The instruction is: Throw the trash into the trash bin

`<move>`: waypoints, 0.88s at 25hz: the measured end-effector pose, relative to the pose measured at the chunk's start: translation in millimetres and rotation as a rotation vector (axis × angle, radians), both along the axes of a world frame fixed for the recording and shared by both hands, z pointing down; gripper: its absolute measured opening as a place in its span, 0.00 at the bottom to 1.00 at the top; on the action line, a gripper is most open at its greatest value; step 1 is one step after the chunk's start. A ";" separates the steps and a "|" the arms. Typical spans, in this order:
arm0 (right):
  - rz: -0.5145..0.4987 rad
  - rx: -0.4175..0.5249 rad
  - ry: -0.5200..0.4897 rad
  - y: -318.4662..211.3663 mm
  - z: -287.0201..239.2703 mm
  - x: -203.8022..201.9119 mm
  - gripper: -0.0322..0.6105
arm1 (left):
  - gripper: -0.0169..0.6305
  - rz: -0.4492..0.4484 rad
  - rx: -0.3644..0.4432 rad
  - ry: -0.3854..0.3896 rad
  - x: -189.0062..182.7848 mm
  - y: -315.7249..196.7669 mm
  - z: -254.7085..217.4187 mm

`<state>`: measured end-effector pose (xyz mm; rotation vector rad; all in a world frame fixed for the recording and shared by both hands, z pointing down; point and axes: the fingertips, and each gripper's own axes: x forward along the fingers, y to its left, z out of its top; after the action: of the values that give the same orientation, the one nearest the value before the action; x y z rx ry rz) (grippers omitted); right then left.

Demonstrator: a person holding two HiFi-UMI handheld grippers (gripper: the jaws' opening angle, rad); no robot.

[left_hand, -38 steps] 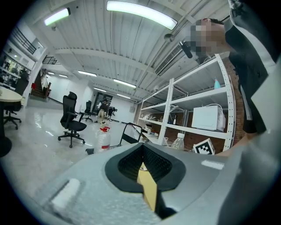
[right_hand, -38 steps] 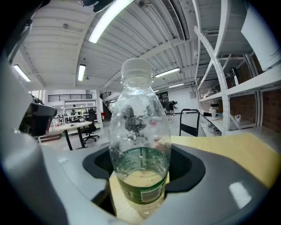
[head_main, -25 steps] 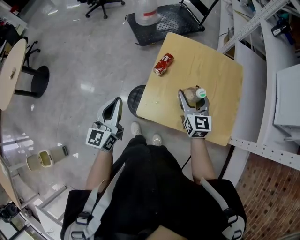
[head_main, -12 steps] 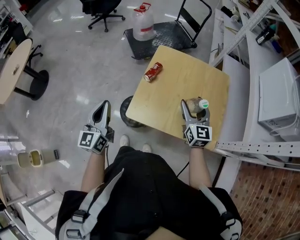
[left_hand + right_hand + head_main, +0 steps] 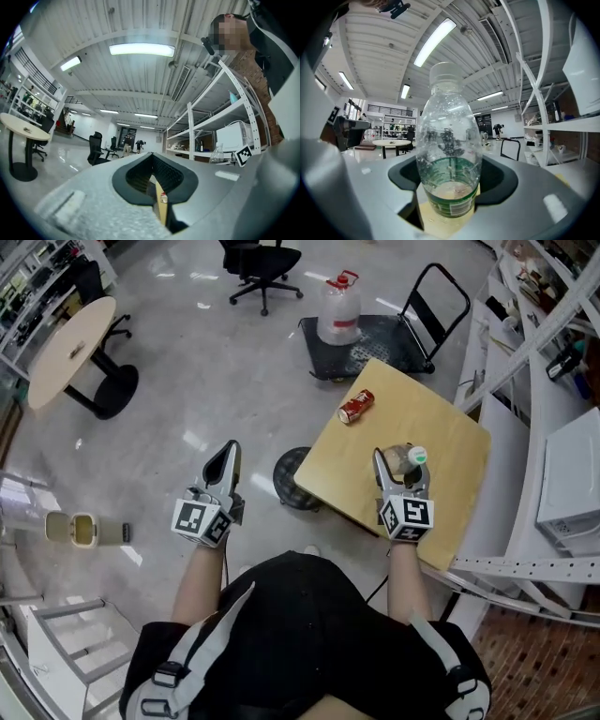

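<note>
My right gripper is shut on a clear plastic bottle with a green label and a pale cap, held above the square wooden table. In the right gripper view the bottle stands upright between the jaws, with a little liquid at its bottom. A red can lies on the table's far left corner. My left gripper hangs over the floor left of the table, shut and with nothing in it. A small beige bin stands on the floor at the far left.
A round table and an office chair stand at the back left. A water jug sits on a black cart behind the wooden table. Metal shelves line the right side. A white frame is at lower left.
The head view has swung, showing more of the room. Both grippers have risen a little; the right one still grips the bottle. The left gripper stays shut over the floor.
</note>
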<state>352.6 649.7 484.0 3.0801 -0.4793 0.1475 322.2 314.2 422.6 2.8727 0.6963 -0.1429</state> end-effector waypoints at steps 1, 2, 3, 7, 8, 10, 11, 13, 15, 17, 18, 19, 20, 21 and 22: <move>-0.027 -0.005 0.003 -18.7 -1.5 2.7 0.56 | 0.03 -0.035 0.002 -0.007 -4.6 -15.1 -0.7; -0.058 -0.010 0.004 -39.4 -3.0 5.7 0.56 | 0.03 -0.074 0.003 -0.016 -9.8 -30.5 -1.6; -0.091 -0.014 0.004 -61.0 -4.6 8.3 0.56 | 0.03 -0.106 -0.001 -0.017 -15.6 -45.7 -2.9; -0.203 -0.018 0.013 -140.4 -10.6 9.3 0.56 | 0.03 -0.193 -0.039 0.028 -41.9 -109.5 -10.7; -0.226 -0.024 0.016 -157.8 -11.5 7.9 0.56 | 0.03 -0.216 -0.042 0.033 -48.3 -125.6 -14.1; -0.275 -0.048 0.020 -192.3 -13.2 3.5 0.56 | 0.03 -0.259 -0.041 0.049 -61.7 -157.1 -19.4; -0.300 -0.056 0.016 -209.4 -14.1 0.6 0.56 | 0.03 -0.282 -0.038 0.056 -69.3 -172.1 -21.2; -0.349 -0.054 0.000 -241.1 -14.8 -5.5 0.56 | 0.03 -0.333 -0.038 0.055 -86.2 -198.6 -21.2; -0.400 -0.045 -0.012 -270.1 -13.9 -11.3 0.56 | 0.03 -0.384 -0.049 0.051 -104.2 -222.4 -14.4; -0.453 -0.045 -0.015 -299.9 -14.2 -16.7 0.56 | 0.03 -0.431 -0.074 0.043 -121.6 -245.9 -7.9; -0.479 -0.047 -0.015 -315.1 -15.0 -19.3 0.56 | 0.03 -0.454 -0.091 0.040 -130.2 -257.7 -5.8; -0.504 -0.048 -0.014 -330.2 -15.6 -21.7 0.56 | 0.03 -0.476 -0.103 0.038 -138.9 -269.1 -4.1; -0.530 -0.050 -0.014 -345.4 -15.9 -24.3 0.56 | 0.03 -0.499 -0.102 0.038 -147.8 -280.1 -2.5; -0.556 -0.052 -0.013 -361.0 -15.9 -27.1 0.56 | 0.03 -0.523 -0.090 0.037 -157.0 -290.7 -0.8; -0.584 -0.057 -0.010 -377.5 -15.8 -30.7 0.56 | 0.03 -0.547 -0.074 0.036 -166.7 -301.3 0.8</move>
<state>321.9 272.2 468.2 2.7402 -1.3085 0.1564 155.5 12.9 423.4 2.9141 -0.1055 -0.2839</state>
